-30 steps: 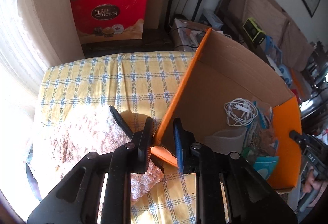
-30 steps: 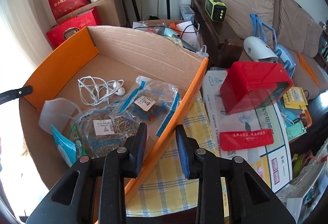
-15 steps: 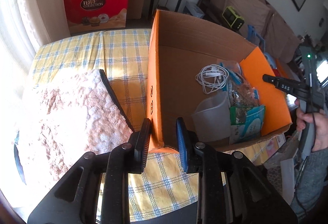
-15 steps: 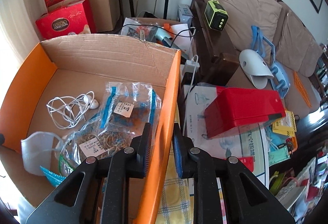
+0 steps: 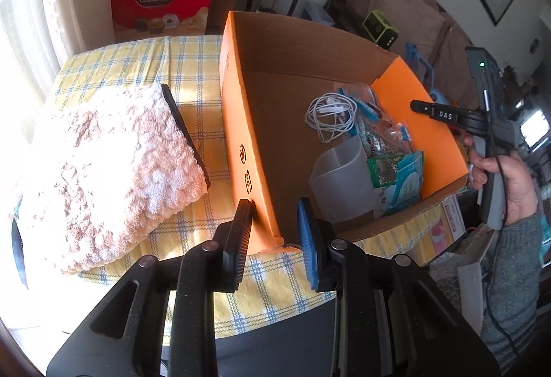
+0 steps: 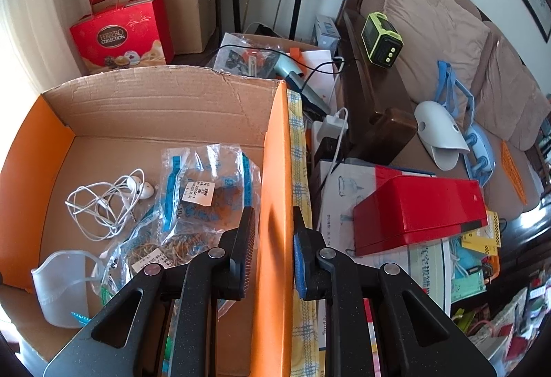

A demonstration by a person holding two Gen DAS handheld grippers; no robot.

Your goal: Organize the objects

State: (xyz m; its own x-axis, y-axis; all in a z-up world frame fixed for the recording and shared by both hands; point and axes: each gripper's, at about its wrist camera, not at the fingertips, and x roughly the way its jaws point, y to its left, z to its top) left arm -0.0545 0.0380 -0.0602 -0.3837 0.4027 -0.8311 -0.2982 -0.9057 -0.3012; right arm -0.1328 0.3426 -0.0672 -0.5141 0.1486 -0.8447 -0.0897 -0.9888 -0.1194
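**On the checked surface: box straddled at both side walls**

On the yellow checked surface [image 5: 144,67] sits the orange cardboard box [image 5: 237,122]. Pink towel [image 5: 103,163] lies just beside it. Left hand-held gripper [image 5: 275,225] straddles one orange wall, fingers spread; right hand-held gripper [image 6: 273,232] straddles the opposite wall, likewise spread. Inside: clear cup [image 5: 341,180], snack bags [image 6: 206,191], white earphones [image 6: 110,201].

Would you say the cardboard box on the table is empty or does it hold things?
It holds things: on the cardboard box floor lie white earphones, plastic bags and a translucent cup.
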